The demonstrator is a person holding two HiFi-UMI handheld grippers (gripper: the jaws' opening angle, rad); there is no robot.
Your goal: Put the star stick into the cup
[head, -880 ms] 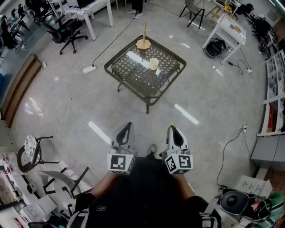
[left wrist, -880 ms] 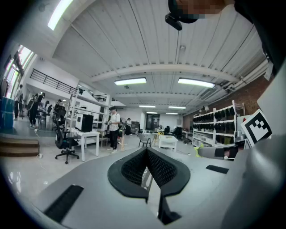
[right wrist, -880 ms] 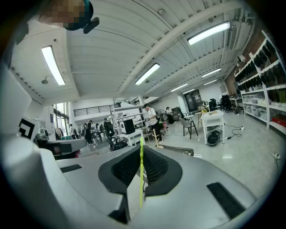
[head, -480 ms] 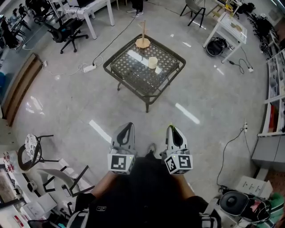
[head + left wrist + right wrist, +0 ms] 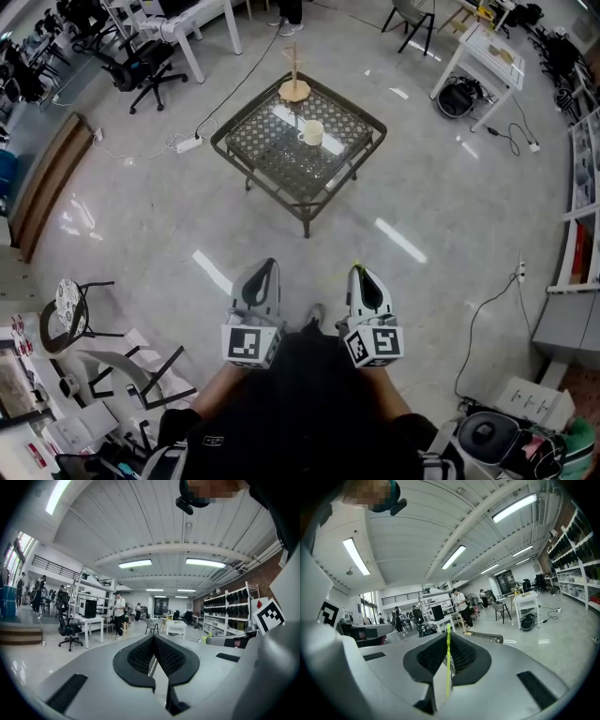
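Note:
Both grippers are held close to the person's body, far from the table. My right gripper (image 5: 364,279) (image 5: 449,641) is shut on a thin yellow-green stick (image 5: 448,663), which stands up between its pads; no star end shows. My left gripper (image 5: 264,274) (image 5: 153,641) is shut with nothing in it. The pale cup (image 5: 311,132) stands upright near the middle of the dark lattice table (image 5: 253,150), well ahead across the floor.
A wooden stand (image 5: 294,86) with an upright rod sits on the table's far corner. A power strip and cable (image 5: 187,143) lie on the floor to the table's left. Office chairs (image 5: 141,61), white desks (image 5: 483,52) and people ring the room.
The head view has shifted slightly, so the table sits a little higher and further left in the picture. Both grippers keep the same pose and stay shut.

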